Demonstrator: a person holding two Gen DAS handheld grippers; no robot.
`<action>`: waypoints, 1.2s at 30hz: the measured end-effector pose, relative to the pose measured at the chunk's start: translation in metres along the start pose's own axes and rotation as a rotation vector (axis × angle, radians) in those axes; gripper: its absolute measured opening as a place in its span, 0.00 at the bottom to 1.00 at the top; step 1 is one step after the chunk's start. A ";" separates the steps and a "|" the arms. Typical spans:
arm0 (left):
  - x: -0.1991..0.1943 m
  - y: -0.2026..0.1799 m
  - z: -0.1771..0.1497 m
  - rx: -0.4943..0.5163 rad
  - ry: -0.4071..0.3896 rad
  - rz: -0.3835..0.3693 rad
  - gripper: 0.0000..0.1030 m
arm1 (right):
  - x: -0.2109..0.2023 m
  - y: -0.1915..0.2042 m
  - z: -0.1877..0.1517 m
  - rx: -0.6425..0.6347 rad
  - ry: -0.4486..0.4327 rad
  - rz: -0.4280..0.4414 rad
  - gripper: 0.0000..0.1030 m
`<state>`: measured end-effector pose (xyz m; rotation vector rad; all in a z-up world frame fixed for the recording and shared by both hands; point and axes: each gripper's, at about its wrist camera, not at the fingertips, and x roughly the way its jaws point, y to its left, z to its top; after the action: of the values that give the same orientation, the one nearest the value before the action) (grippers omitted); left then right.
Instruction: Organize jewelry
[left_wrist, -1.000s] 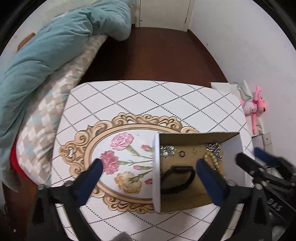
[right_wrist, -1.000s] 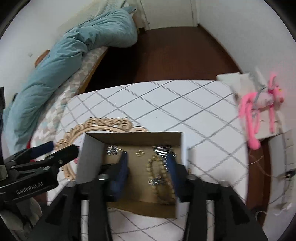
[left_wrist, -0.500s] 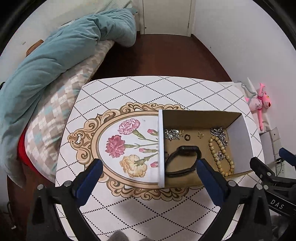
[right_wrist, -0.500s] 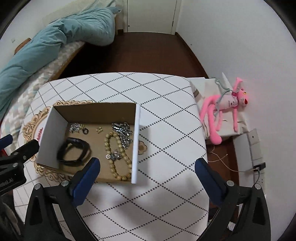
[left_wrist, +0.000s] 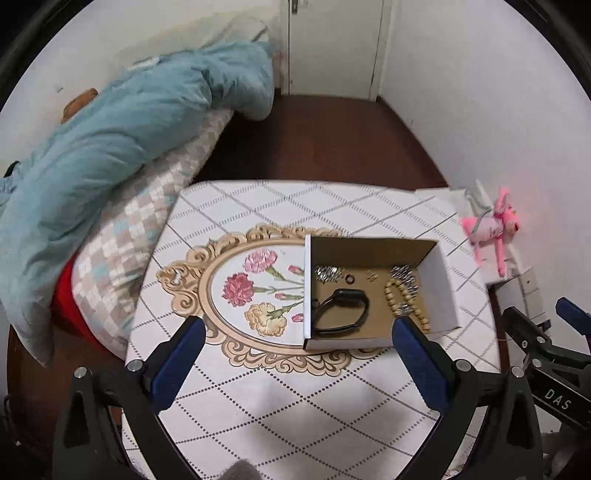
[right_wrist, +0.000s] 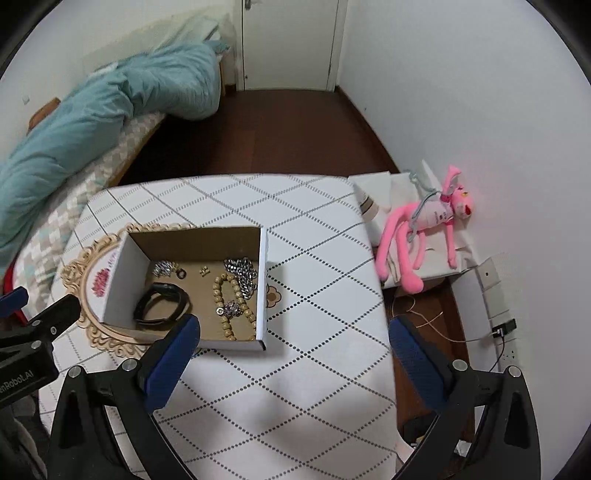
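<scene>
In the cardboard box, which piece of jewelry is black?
The black band bracelet, lying in the box's near-left area. The round-bead wooden bracelet is tan, and the silver chain is metallic.

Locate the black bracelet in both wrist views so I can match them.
Left wrist: the black bracelet lies right of centre, in the cardboard box, near its front-left corner.
Right wrist: the black bracelet lies left of centre, in the box's near-left part.
Shared landmark: the wooden bead bracelet lies to its right in both.
</scene>
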<state>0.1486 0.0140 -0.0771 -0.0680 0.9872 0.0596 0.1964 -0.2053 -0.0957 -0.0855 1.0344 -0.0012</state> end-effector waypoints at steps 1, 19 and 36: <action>-0.012 -0.001 -0.002 0.005 -0.021 0.003 1.00 | -0.010 -0.001 -0.001 0.003 -0.015 -0.001 1.00; -0.147 0.001 -0.029 0.007 -0.171 -0.024 1.00 | -0.189 -0.011 -0.039 0.028 -0.261 0.002 1.00; -0.166 0.003 -0.035 0.002 -0.137 -0.007 1.00 | -0.221 -0.011 -0.048 0.038 -0.257 0.019 1.00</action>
<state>0.0278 0.0110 0.0417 -0.0645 0.8503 0.0562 0.0423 -0.2101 0.0705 -0.0401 0.7775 0.0078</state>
